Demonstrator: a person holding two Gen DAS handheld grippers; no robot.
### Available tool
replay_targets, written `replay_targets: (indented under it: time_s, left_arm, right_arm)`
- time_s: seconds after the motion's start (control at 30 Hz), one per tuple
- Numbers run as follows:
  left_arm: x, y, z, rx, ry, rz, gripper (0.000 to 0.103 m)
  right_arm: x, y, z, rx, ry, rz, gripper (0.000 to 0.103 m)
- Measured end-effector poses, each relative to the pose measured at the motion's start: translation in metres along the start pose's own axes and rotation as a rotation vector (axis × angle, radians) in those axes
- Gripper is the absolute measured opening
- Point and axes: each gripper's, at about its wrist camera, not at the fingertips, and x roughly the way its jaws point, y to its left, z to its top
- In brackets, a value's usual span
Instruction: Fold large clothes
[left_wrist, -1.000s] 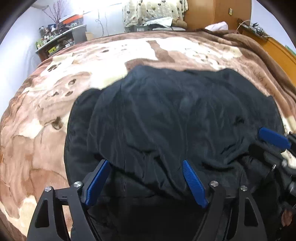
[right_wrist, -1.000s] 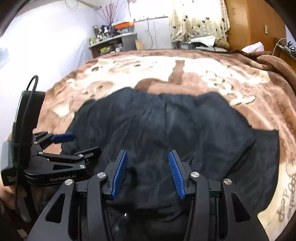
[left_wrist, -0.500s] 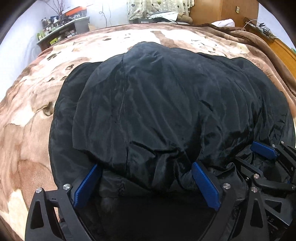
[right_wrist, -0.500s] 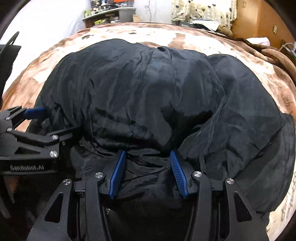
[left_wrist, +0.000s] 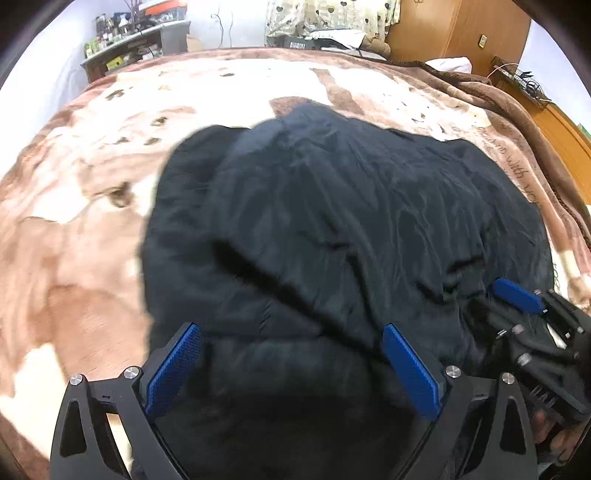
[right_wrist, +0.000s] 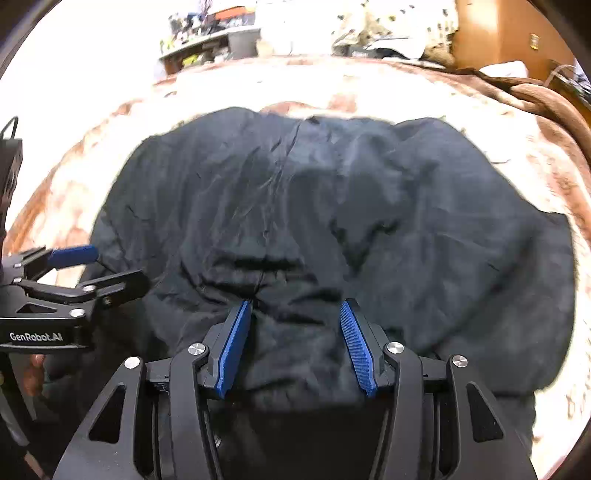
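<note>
A large black garment (left_wrist: 332, 229) lies spread and partly doubled over on the brown and cream blanket (left_wrist: 92, 221); it also fills the right wrist view (right_wrist: 332, 221). My left gripper (left_wrist: 291, 343) is wide open, with its blue pads either side of the near bulge of fabric. My right gripper (right_wrist: 295, 314) is open, with a hump of black cloth lying between its pads. The right gripper shows in the left wrist view (left_wrist: 524, 306) at the right edge, and the left gripper shows in the right wrist view (right_wrist: 85, 269) at the left.
The blanket covers a bed. A cluttered shelf (left_wrist: 136, 40) stands at the far left by a white wall. A wooden wardrobe (left_wrist: 458, 33) and a wooden bed frame (left_wrist: 561, 129) are at the far right. Patterned fabric (left_wrist: 332, 14) hangs at the back.
Both grippers have pulled back and risen from the garment. The blanket beyond the black cloth shows again. Both stay open, with cloth between the pads.
</note>
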Motion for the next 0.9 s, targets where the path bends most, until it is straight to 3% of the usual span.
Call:
replay_targets:
  time_s: [0.23,0.33,0.5,0.7,0.9]
  left_arm:
    - [-0.070,0.032,-0.032,-0.050,-0.040,0.015,0.100]
    - [-0.094,0.047,-0.050,-0.063,-0.035,-0.021,0.100]
    - [-0.128,0.077,-0.093,-0.029,-0.018,0.029,0.100]
    - [-0.141,0.111,-0.141,-0.064,0.031,0.049,0.100]
    - [-0.139,0.112,-0.177,-0.095,0.063,-0.018,0.100]
  right_arm:
    - [-0.073,0.009,-0.024,-0.004,-0.074,-0.003,0.056]
    - [-0.104,0.004,-0.043,0.045,-0.105,0.026,0.056]
    - [-0.150,-0.014,-0.082,0.117,-0.120,0.013,0.059]
    - [-0.191,-0.051,-0.140,0.193,-0.098,-0.086,0.064]
    - [-0.206,-0.078,-0.192,0.305,-0.055,-0.142,0.065]
